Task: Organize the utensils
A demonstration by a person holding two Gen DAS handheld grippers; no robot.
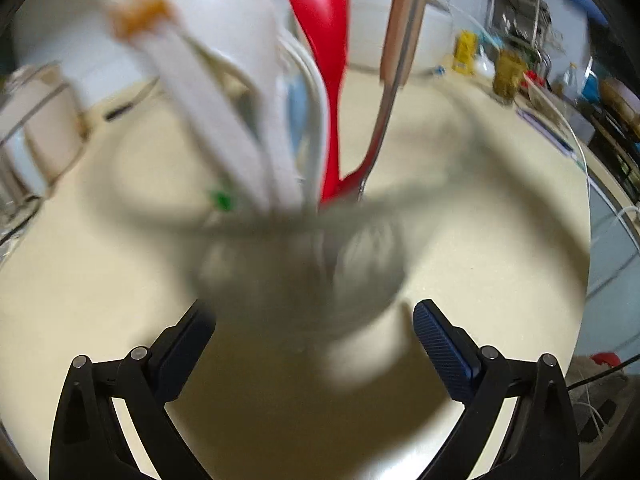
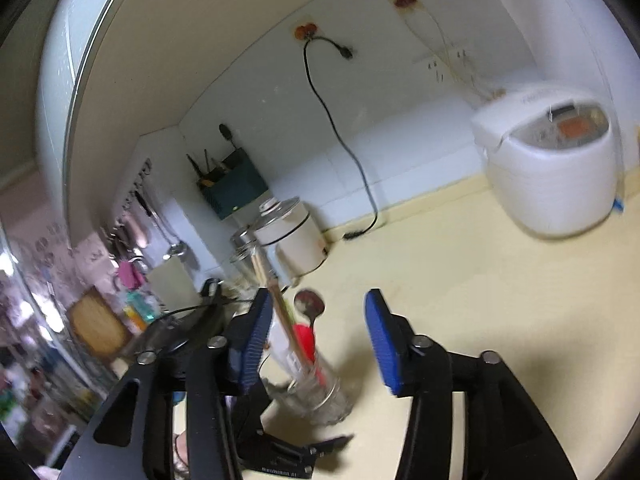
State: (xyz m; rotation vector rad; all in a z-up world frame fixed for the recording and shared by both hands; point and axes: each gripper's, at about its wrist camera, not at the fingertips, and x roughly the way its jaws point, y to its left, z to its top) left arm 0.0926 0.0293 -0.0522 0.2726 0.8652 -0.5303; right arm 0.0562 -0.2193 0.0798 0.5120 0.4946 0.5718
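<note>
Your left gripper [image 1: 314, 344] has its jaws spread wide, nothing pinched. The clear glass [image 1: 300, 276] sits on the cream counter [image 1: 480, 260] just ahead of those jaws, centred between them, blurred; whether the pads touch it you cannot tell. Standing in it: red spoon [image 1: 332, 92], metal spoon [image 1: 384, 120] with wooden handle, and wrapped chopsticks [image 1: 208, 112] leaning left.

Your right gripper [image 2: 316, 344] also has its jaws spread, nothing gripped. From that side the glass [image 2: 320, 392] stands beyond and between the pads, closer to the left pad [image 2: 250, 348], apart from both. White rice cooker [image 2: 556, 168] sits well past the right jaw.
</note>
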